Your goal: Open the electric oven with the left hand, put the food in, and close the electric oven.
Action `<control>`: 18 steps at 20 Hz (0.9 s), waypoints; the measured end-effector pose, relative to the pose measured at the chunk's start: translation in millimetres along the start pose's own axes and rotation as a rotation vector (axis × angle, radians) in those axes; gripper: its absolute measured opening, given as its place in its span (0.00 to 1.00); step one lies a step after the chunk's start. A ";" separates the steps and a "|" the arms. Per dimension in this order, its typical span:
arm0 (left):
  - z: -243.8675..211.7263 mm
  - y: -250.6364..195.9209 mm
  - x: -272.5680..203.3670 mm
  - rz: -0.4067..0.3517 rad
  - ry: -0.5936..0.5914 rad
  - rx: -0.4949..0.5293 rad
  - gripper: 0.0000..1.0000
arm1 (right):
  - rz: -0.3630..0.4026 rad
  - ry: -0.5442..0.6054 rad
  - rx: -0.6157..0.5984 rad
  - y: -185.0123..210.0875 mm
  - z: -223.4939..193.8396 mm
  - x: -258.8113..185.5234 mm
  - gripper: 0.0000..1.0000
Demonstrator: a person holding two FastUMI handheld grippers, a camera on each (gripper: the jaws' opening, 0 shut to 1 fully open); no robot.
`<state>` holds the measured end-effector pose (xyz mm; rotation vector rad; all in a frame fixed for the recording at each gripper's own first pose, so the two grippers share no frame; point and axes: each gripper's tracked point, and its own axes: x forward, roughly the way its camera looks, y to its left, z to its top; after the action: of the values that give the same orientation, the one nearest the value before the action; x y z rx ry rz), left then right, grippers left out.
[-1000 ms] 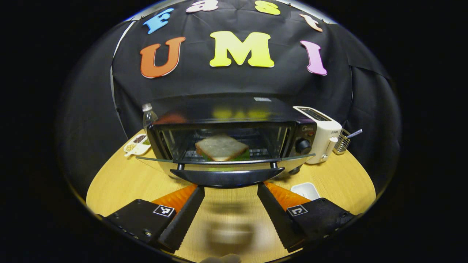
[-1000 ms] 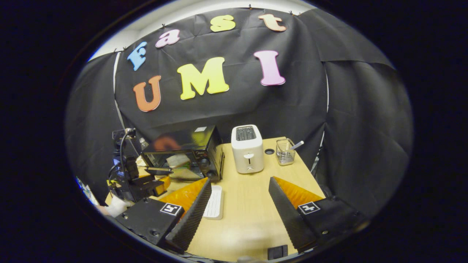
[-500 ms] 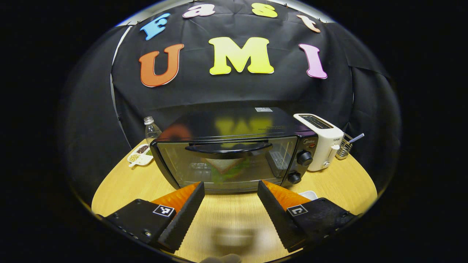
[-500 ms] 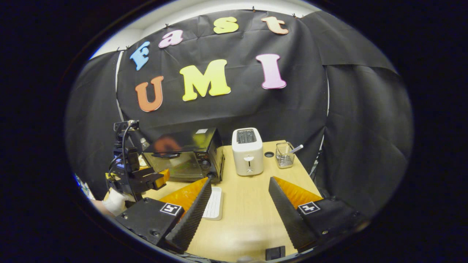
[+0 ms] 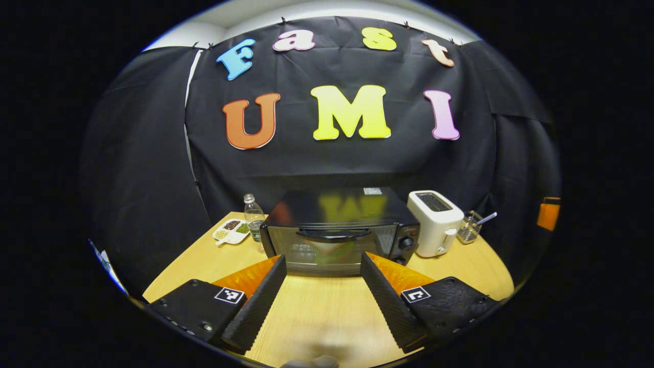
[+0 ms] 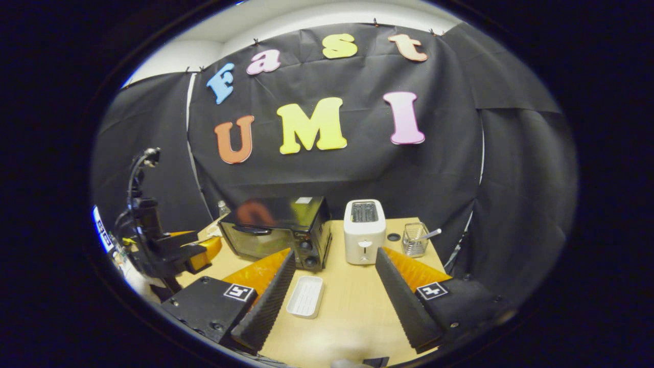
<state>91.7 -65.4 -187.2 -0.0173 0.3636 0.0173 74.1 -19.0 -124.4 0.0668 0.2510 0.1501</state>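
My black electric oven (image 5: 337, 230) with its glass door is sitting near the back edge of the round wooden table (image 5: 317, 312). Right of it the white toaster (image 5: 434, 222) is standing, then the wire basket (image 5: 467, 232). Left of it the clear plastic bottle (image 5: 251, 217) and divided white dish (image 5: 231, 231) are sitting. The ridged white tray (image 6: 305, 296) is lying before the oven's right corner.

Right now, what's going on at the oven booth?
The electric oven sits on the table with its door shut and the food faintly visible behind the glass. Both tongs are open and hold nothing: left tongs face the oven from a short way off, right tongs hover above the white tray.
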 end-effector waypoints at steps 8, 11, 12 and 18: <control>138.0 24.3 -132.0 -0.089 -0.264 -0.022 0.95 | -0.026 -0.183 -0.023 42.4 90.7 -67.5 1.00; 153.3 46.5 -162.3 -0.080 -0.298 -0.036 0.95 | -0.086 -0.243 -0.057 47.6 120.6 -97.0 0.89; 155.6 53.2 -171.1 -0.072 -0.310 -0.033 0.94 | -0.100 -0.266 -0.064 49.8 129.6 -105.8 0.89; 156.3 60.6 -188.2 -0.091 -0.333 -0.008 0.94 | -0.144 -0.287 -0.059 64.5 142.7 -138.0 1.00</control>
<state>-29.8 -4.3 25.0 -0.0382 0.0298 -0.0682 -31.0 16.3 52.4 0.0112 -0.0359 0.0035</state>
